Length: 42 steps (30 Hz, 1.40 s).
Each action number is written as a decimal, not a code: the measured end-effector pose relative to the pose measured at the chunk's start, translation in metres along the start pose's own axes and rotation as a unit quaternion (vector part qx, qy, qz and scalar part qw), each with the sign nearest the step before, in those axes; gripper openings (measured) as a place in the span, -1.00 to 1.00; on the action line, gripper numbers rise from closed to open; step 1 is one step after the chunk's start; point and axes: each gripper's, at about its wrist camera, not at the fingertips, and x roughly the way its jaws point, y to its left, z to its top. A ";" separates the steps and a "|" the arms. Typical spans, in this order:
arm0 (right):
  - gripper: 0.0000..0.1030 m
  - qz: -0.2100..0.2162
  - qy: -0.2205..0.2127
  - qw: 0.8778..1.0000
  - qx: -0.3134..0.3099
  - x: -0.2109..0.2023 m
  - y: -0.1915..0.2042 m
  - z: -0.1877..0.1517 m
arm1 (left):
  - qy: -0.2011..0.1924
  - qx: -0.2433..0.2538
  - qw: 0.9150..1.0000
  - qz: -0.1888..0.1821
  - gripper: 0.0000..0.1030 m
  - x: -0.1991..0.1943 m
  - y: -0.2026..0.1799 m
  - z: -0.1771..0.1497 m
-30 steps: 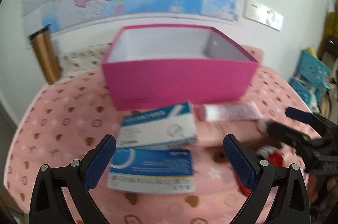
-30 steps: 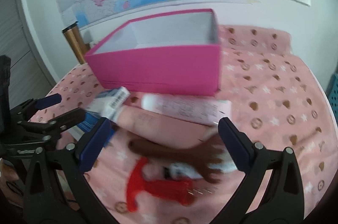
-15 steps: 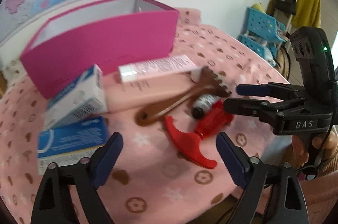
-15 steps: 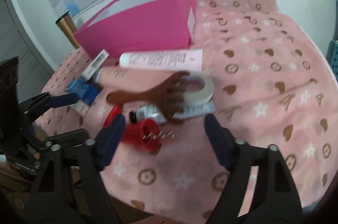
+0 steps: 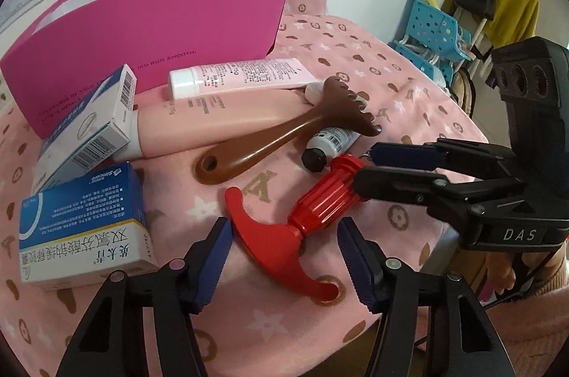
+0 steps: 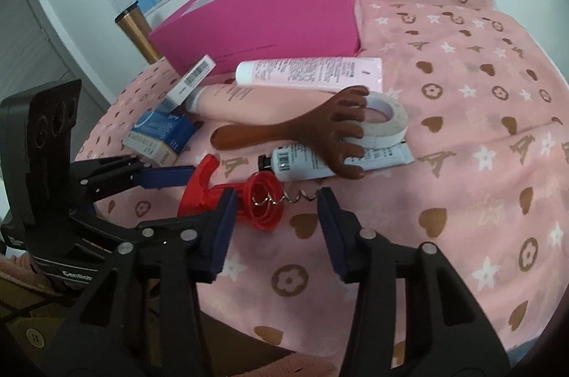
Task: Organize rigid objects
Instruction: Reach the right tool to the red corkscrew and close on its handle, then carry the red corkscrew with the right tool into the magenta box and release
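A red corkscrew [image 5: 313,199] lies on the pink cloth near the table's front edge. My left gripper [image 5: 281,235] straddles its curved T-handle; the jaws are closing and the pads do not press on it. My right gripper [image 6: 275,203] comes from the other end, around the red bell [image 6: 263,206] and the metal spiral [image 6: 298,195]. Its jaws are closing too, with the right pad clear of the spiral. In the left wrist view the right gripper [image 5: 364,165] sits at the barrel's end. An open pink box [image 5: 160,21] stands behind.
A brown wooden massager [image 5: 284,132], two pink tubes [image 5: 242,76], a small black-capped tube [image 5: 330,142], a tape roll [image 6: 387,121] and two medicine boxes [image 5: 85,224] crowd the cloth. A copper tumbler [image 6: 137,36] stands by the box. Blue racks [image 5: 434,32] are off right.
Both grippers came down toward the cloth and their jaws narrowed. The left view swung from the medicine boxes to the red corkscrew, which now lies between both pairs of fingers.
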 end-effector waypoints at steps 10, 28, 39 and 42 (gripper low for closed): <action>-0.57 0.013 -0.004 1.000 -0.026 0.005 0.017 0.001 | -0.006 -0.002 1.000 -0.003 0.18 -0.006 0.006 -0.003; -0.86 0.060 -0.062 0.995 -0.050 -0.030 0.039 0.024 | -0.079 -0.020 0.996 -0.025 0.19 -0.050 0.011 0.022; -0.86 0.088 -0.124 0.984 -0.092 -0.042 0.055 0.117 | -0.160 -0.003 0.987 0.031 0.19 -0.093 0.037 0.098; -0.85 0.090 -0.140 0.981 -0.098 -0.038 0.055 0.143 | -0.176 0.003 0.983 0.050 0.19 -0.098 0.045 0.122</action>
